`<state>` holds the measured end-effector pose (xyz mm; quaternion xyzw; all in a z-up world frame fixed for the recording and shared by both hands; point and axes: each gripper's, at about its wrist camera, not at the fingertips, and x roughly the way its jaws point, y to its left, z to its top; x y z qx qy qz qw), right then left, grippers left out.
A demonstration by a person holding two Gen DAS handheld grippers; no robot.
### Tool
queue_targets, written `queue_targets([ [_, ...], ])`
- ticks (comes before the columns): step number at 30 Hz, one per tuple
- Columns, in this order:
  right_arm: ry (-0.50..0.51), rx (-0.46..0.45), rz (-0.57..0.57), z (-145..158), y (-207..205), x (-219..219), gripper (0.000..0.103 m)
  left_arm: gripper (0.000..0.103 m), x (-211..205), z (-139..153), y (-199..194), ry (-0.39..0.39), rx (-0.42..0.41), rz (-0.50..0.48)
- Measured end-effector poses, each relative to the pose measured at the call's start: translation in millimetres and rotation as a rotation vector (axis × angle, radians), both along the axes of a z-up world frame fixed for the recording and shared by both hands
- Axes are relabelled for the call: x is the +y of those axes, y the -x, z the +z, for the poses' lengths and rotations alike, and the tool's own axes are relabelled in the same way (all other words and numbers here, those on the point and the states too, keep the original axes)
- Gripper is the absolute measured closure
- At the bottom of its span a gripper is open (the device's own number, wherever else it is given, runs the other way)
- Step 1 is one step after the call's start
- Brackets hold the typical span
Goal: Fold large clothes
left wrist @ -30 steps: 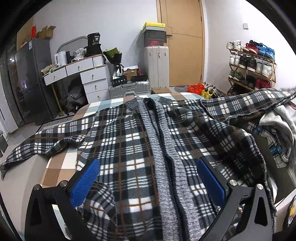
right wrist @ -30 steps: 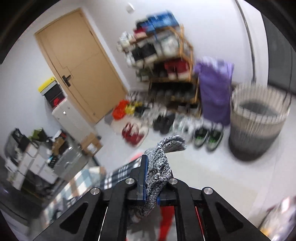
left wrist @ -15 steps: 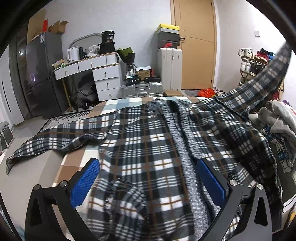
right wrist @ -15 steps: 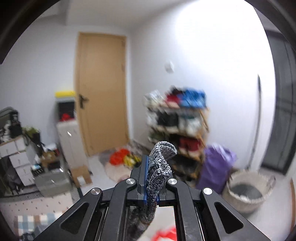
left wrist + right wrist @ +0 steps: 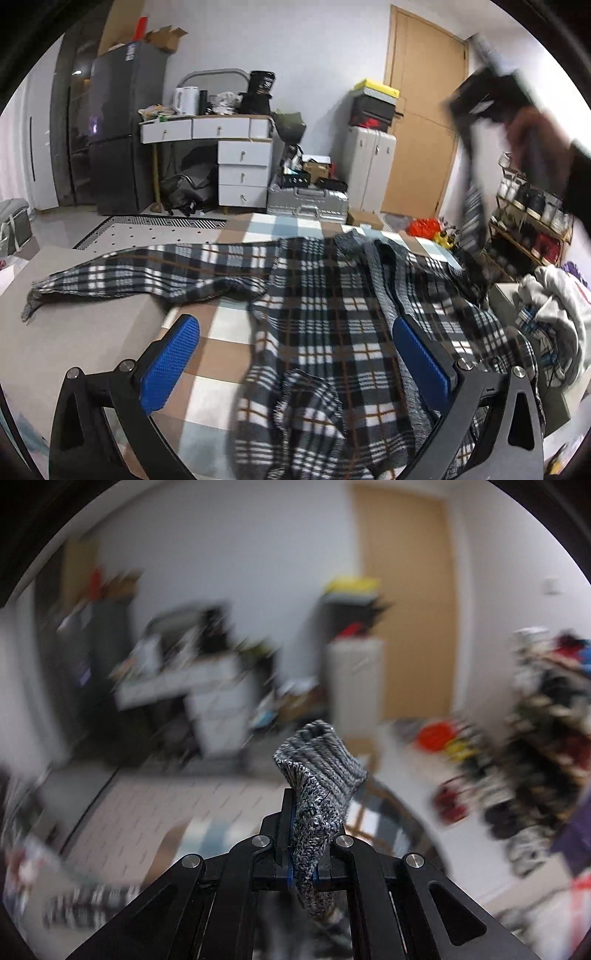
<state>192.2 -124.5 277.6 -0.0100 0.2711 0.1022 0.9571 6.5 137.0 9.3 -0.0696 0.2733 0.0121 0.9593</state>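
My right gripper [image 5: 303, 849] is clamped on the grey knit cuff [image 5: 317, 771] of the plaid jacket [image 5: 332, 332], and I hold it high so the sleeve [image 5: 472, 210] hangs free of the body and can swing across for the fold. In the left view that sleeve rises steeply from the jacket's right shoulder toward my raised hand, though the blur there hides exactly how it drapes. The jacket lies face up on the checked surface [image 5: 221, 332], front open, collar at the far end, which gives me a flat base to fold onto. Its other sleeve [image 5: 129, 273] trails out to the left past the surface's edge. My left gripper [image 5: 295, 354] hovers low over the near hem with its blue pads spread and nothing between them, ready, I judge, to pin or lift the hem. A pile of other clothes [image 5: 554, 302] waits at the right.
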Motion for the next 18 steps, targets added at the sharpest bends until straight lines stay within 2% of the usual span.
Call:
queue_targets([
  [1,0.009,0.055,0.049,-37.0,-6.7,28.7,0.098,0.001,3.7,0.3,0.8,0.004,-0.002,0.004],
  [3,0.025,0.15,0.115,-88.1,-12.8,61.9,0.098,0.001,11.4,0.6,0.3,0.023,-0.002,0.014],
  [5,0.061,0.257,0.194,-154.1,-18.7,104.6,0.098,0.001,19.0,0.7,-0.5,0.047,-0.001,0.022],
  [8,0.154,0.367,0.274,-232.5,-20.6,149.0,0.097,0.001,28.7,2.0,1.5,0.066,-0.011,0.038],
  [10,0.217,0.427,0.3,-274.0,-22.1,167.3,0.095,0.001,34.0,1.9,0.4,0.073,-0.017,0.049],
  [13,0.204,0.499,0.341,-298.4,-24.1,172.2,0.08,0.001,39.6,-1.1,-3.2,0.079,-0.009,0.056],
  [14,0.189,0.49,0.354,-297.2,-24.9,174.5,0.064,0.001,41.4,-2.4,-4.8,0.083,-0.003,0.057],
  [15,0.135,0.486,0.402,-295.6,-21.1,168.9,0.041,0.001,42.7,-4.1,-6.8,0.09,0.002,0.058],
  [16,0.077,0.507,0.445,-295.1,-18.8,165.9,0.031,0.001,43.2,-4.3,-6.9,0.094,0.005,0.059],
  [17,0.022,0.528,0.474,-293.1,-18.0,158.5,0.025,0.001,43.5,-4.9,-7.6,0.093,0.007,0.062],
  [18,-0.029,0.536,0.492,-290.2,-14.1,149.8,0.025,0.001,44.2,-4.5,-6.3,0.093,0.005,0.062],
])
